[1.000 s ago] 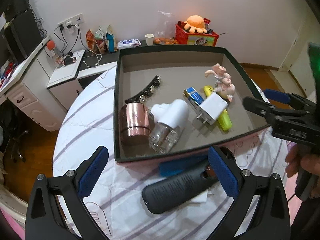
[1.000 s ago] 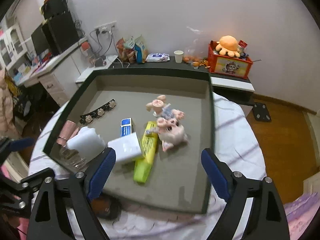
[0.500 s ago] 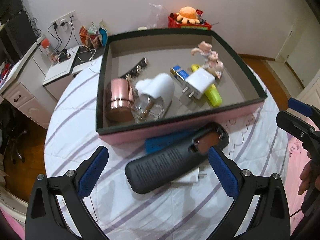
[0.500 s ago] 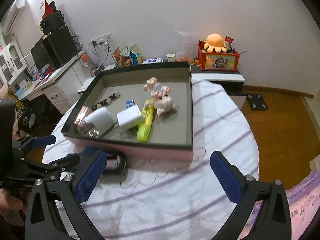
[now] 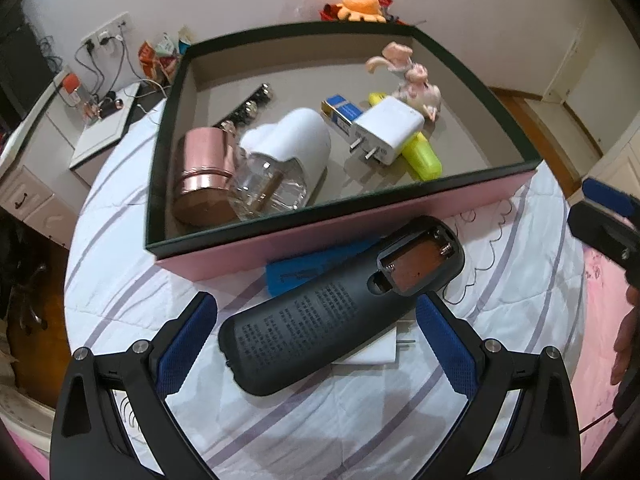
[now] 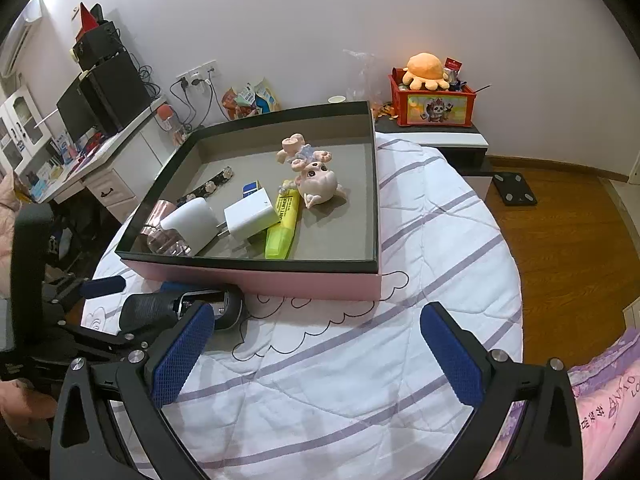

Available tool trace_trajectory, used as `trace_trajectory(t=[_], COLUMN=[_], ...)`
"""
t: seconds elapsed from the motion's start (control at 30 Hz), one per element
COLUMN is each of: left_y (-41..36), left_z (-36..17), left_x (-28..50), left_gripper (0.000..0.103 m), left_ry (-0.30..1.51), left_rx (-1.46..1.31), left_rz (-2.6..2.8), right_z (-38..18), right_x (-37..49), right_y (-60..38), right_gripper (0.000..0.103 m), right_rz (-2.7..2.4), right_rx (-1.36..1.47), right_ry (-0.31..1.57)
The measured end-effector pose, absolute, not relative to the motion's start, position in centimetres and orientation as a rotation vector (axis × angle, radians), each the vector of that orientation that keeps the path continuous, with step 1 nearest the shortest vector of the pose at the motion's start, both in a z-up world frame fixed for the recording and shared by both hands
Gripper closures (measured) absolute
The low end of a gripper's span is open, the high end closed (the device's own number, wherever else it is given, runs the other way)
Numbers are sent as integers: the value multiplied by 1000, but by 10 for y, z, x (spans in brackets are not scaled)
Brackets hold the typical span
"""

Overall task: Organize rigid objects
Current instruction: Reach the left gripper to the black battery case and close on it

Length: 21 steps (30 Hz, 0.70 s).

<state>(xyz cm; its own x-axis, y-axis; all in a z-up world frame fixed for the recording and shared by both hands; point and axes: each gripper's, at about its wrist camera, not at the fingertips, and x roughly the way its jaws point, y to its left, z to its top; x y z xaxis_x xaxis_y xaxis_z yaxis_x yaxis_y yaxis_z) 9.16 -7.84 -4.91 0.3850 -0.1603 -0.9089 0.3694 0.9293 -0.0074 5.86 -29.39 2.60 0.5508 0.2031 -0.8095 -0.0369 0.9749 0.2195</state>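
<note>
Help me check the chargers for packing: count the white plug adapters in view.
2: one white plug adapter in the box, one under the black remote; others may be hidden.

The remote (image 5: 336, 312) is laid on the bench (image 5: 360, 420), just before the tray (image 5: 360, 236); the charger (image 5: 386, 130) is placed inside it.

Left gripper (image 5: 316, 344) angled steeply down, jaws spread wide, nothing pinched between the pads. Right gripper (image 6: 316, 354) angled down, jaws fully apart, empty.
</note>
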Motion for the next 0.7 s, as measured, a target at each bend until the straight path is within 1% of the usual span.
trace_trajectory(t=[0.27,0.37,0.43,0.47,0.53,0.7], left_y=[-96,-100,-99,-99,-101,-104], left_z=[-60,-67,-71,-71,-69,-68], left_x=[96,97,98,98,97,92], left_gripper=[1,6,15,16,25,37], left_ry=[1145,1173,1196,1204,1206,1218], left_rx=[270,287,272,261,258,229], left_rz=[-411,-431,-452,-466,-490,-528], right_z=[27,27,28,28,28,28], right_x=[65,66,67,67,68,68], right_y=[-292,-291,-291,-291,-292,-292], right_gripper=[0,0,0,0,0,0], right_rz=[140,141,139,140,139,138], right_rx=[178,177,175,174,173,171], right_ry=[982,979,978,977,977,976])
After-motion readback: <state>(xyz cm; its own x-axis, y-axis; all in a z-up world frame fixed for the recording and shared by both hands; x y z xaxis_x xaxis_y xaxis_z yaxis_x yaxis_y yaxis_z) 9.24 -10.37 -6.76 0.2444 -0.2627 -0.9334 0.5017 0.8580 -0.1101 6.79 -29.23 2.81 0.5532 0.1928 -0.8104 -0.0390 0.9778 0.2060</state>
